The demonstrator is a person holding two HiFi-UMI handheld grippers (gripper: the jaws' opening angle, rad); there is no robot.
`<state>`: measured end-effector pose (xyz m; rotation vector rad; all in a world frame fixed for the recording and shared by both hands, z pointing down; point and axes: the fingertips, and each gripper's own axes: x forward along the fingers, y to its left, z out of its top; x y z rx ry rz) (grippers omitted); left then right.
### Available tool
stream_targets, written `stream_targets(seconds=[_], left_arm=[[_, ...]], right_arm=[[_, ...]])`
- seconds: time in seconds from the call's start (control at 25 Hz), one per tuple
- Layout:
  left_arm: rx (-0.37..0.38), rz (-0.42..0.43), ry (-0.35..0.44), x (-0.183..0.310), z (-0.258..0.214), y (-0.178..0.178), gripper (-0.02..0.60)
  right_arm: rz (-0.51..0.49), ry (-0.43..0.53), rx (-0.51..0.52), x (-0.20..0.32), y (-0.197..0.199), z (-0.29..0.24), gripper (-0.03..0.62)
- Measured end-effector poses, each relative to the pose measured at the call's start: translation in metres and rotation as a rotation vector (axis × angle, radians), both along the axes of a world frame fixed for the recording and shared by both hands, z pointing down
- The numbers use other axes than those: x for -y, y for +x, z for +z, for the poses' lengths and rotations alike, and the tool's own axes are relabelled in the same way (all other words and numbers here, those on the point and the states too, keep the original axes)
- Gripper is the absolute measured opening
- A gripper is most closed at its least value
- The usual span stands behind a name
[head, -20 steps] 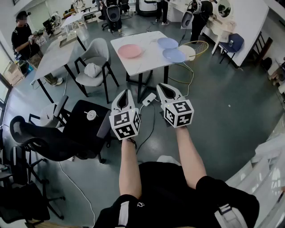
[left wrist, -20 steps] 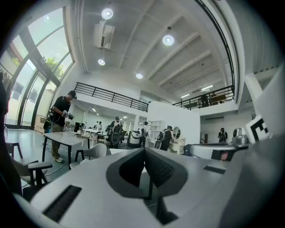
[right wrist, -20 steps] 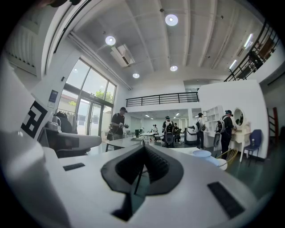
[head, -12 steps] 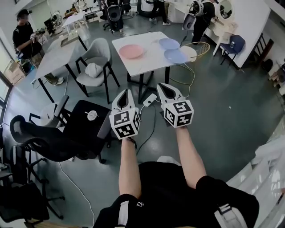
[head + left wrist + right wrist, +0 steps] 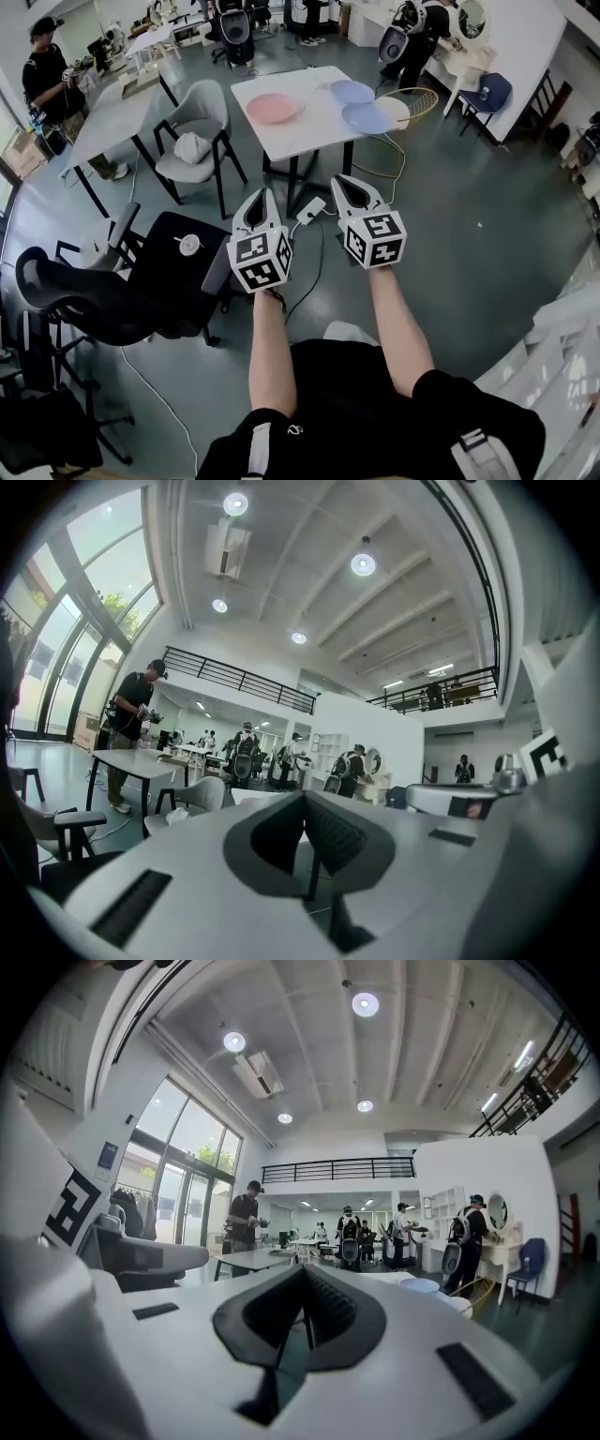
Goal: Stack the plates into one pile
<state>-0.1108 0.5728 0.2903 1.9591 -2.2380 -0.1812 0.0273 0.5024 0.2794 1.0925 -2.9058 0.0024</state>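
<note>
Far ahead in the head view stands a white table [image 5: 302, 137]. On it lie a pink plate [image 5: 275, 107], two blue plates [image 5: 352, 91] [image 5: 366, 117] and a cream plate [image 5: 399, 110] at its right edge, all apart from one another. My left gripper [image 5: 260, 195] and right gripper [image 5: 340, 181] are held side by side over the floor, well short of the table. Both are shut with nothing between their jaws. In the right gripper view, a blue plate [image 5: 419, 1285] shows beyond the shut right gripper [image 5: 305, 1271]. The left gripper [image 5: 305, 797] points level toward the table.
A grey chair [image 5: 195, 141] stands left of the table, and a black office chair [image 5: 112, 298] is near my left. A cable [image 5: 311, 246] runs over the floor between me and the table. A yellow wire chair [image 5: 410, 137] stands to its right. A person [image 5: 41, 79] stands by a grey table [image 5: 111, 114].
Both grippers keep the same pose, shut and empty. The table and room have shifted only slightly in the head view.
</note>
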Motion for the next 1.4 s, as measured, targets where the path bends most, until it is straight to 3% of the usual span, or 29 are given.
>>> stream_targets(seconds=[0.56, 0.76, 1.0, 1.16, 1.4], left_arm=[[-0.079, 0.054, 0.027, 0.029, 0.005, 0.003, 0.015], [-0.081, 0.053, 0.043, 0.044, 0.003, -0.003, 0.015], [-0.086, 0.065, 0.139, 0.063, -0.013, -0.012, 0.015], [-0.076, 0.067, 0.147, 0.079, -0.013, -0.016, 0.015], [-0.113, 0.041, 0.138, 0.11, -0.003, -0.028, 0.015]], right_arm=[[0.078, -0.082, -0.002, 0.025, 0.024, 0.005, 0.008], [0.06, -0.071, 0.009, 0.038, 0.016, 0.0, 0.008], [0.027, -0.064, 0.09, 0.062, 0.007, -0.018, 0.008], [0.023, -0.07, 0.16, 0.084, 0.002, -0.027, 0.008], [-0.006, -0.094, 0.139, 0.115, -0.011, -0.005, 0.008]])
